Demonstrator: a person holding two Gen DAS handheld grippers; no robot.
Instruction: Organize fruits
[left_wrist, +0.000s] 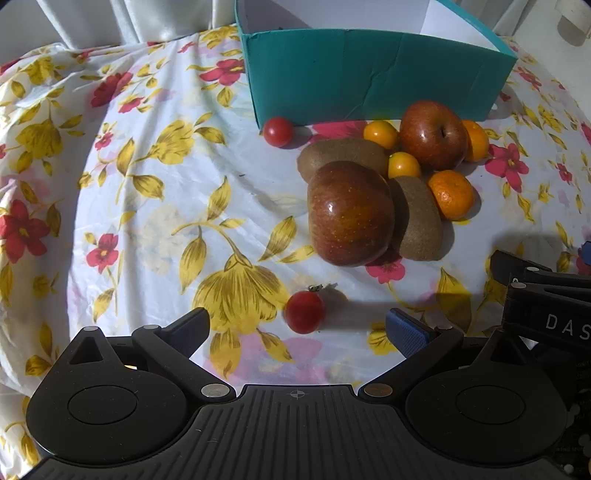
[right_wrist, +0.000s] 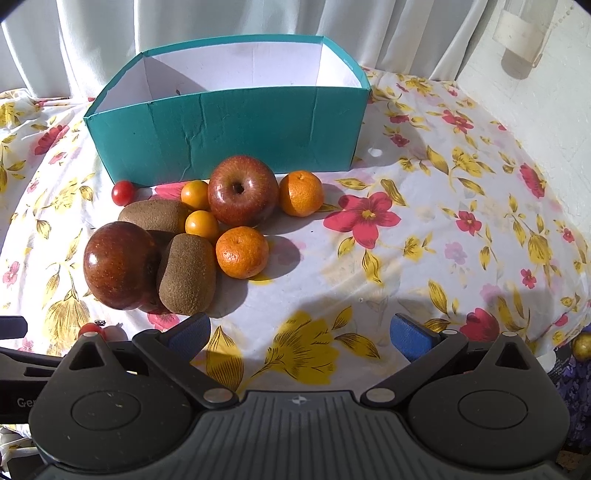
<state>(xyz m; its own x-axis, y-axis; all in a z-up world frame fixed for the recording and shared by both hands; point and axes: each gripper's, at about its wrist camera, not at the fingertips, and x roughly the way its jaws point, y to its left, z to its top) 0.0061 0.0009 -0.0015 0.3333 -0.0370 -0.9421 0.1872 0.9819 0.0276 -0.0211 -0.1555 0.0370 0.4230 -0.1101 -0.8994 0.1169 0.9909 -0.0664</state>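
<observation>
A teal box (left_wrist: 369, 74) (right_wrist: 236, 129) with a white inside stands at the back of the flowered table. In front of it lies a heap of fruit: two red apples (left_wrist: 351, 214) (right_wrist: 242, 190), two kiwis (left_wrist: 419, 218) (right_wrist: 186, 273), two mandarins (left_wrist: 451, 194) (right_wrist: 242, 251) and two small yellow-orange fruits (left_wrist: 403, 165) (right_wrist: 201, 224). One cherry tomato (left_wrist: 277, 131) (right_wrist: 122, 192) rests by the box's corner. Another tomato (left_wrist: 304, 312) lies just ahead of my left gripper (left_wrist: 299, 332), which is open and empty. My right gripper (right_wrist: 301, 334) is open too, over bare cloth right of the heap.
The flowered tablecloth (left_wrist: 147, 206) (right_wrist: 443, 240) covers a round table that drops away at left and right. White curtains (right_wrist: 221, 18) hang behind the box. The right gripper's body (left_wrist: 546, 295) shows at the right edge of the left wrist view.
</observation>
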